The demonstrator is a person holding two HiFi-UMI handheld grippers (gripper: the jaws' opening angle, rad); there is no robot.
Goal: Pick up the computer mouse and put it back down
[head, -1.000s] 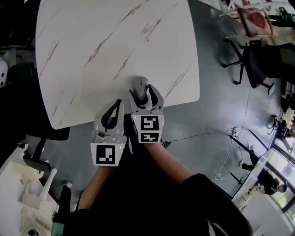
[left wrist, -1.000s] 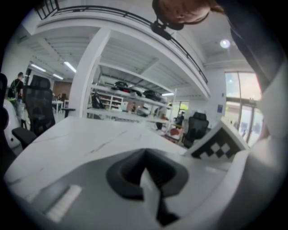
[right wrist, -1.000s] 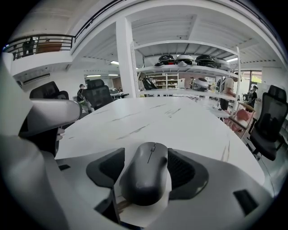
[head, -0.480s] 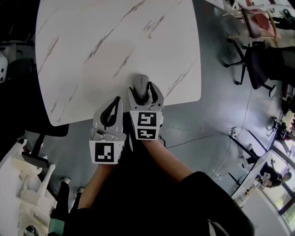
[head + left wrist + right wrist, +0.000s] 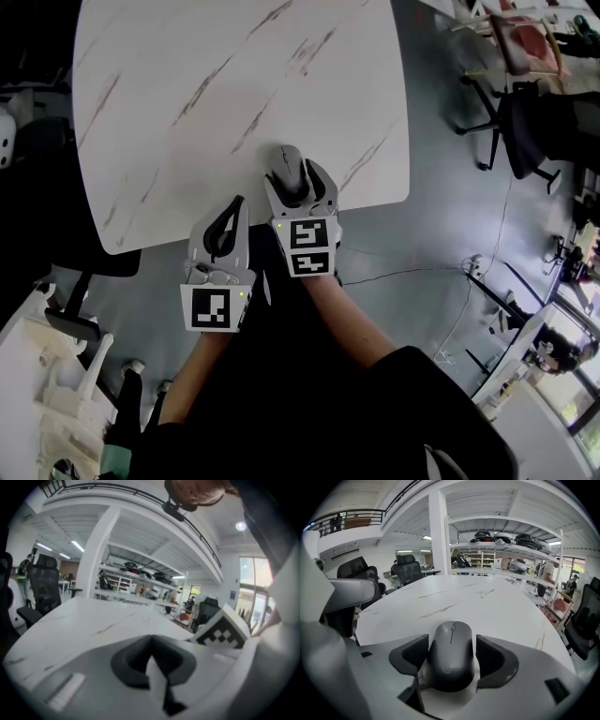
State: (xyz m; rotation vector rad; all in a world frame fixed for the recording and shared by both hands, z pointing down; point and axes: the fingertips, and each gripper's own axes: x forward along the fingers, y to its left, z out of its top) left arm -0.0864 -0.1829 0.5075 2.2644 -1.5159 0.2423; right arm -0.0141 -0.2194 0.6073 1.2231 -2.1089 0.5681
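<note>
Mouse (image 5: pixel 451 656) lies between the spread jaws of the right gripper (image 5: pixel 451 645), which have just been opening; the pads stand beside its flanks, with a thin gap on the right flank and the left pad very near, though whether that one touches I cannot tell. It is a dark grey, matte, low-domed oval with a small scroll wheel set in a short slit toward its far end and a faint mark near its rear. Its long axis runs straight away from the gripper's camera. In the head view the mouse (image 5: pixel 286 161) rests flat on the table (image 5: pixel 234 84), close to the near edge, with the right gripper (image 5: pixel 298 183) tilted down over it and its marker cube (image 5: pixel 309 248) facing up. The left gripper (image 5: pixel 234 211) sits just beside the right one, near the same edge, its jaws pressed together with nothing between them; its own view shows the dark pads meeting at the tip (image 5: pixel 151 641). The table is white with thin dark veins and a rounded corner. Beyond it lies a grey floor (image 5: pixel 441 216), and a black office chair (image 5: pixel 534 131) stands well apart to the right.
</note>
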